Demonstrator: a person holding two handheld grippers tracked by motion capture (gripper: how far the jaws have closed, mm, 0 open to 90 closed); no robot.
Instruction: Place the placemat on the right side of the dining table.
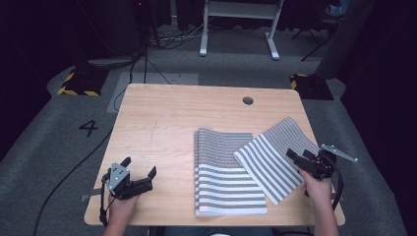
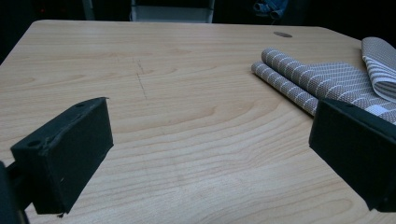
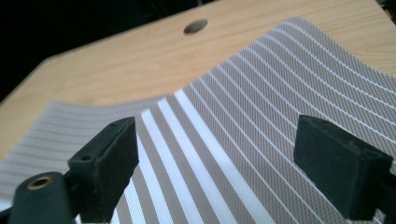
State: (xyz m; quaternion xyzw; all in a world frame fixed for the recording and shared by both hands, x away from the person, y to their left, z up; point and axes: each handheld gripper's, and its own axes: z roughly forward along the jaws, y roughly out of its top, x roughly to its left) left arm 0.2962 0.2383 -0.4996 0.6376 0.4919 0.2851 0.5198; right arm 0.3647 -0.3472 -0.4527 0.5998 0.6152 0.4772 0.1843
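A wooden bench (image 1: 162,113) carries two grey-and-white striped mats. The folded mat (image 1: 221,172) lies flat at the middle of the near half, its folded edge toward the far side of the bench; in the left gripper view the same folded mat (image 2: 317,84) shows its rolled fold at the right. The loose mat (image 1: 275,155) lies askew to its right, one corner overlapping the folded mat, its far end bowed slightly up off the wood. The right tongs (image 1: 300,160) are held by the person's right hand (image 1: 317,184) at the near right corner of the bench, over the near edge of the loose mat. In the right gripper view the right tongs (image 3: 215,168) stand spread wide, with the loose mat (image 3: 261,107) below and beyond the jaws; no pad presses on it. A round hole (image 1: 248,101) in the bench top lies beyond the mats. The left tongs (image 1: 141,169), held by the left hand (image 1: 120,204) at the near left corner, are likewise spread, with bare wood between the jaws in the left gripper view (image 2: 210,154), well apart from both mats.
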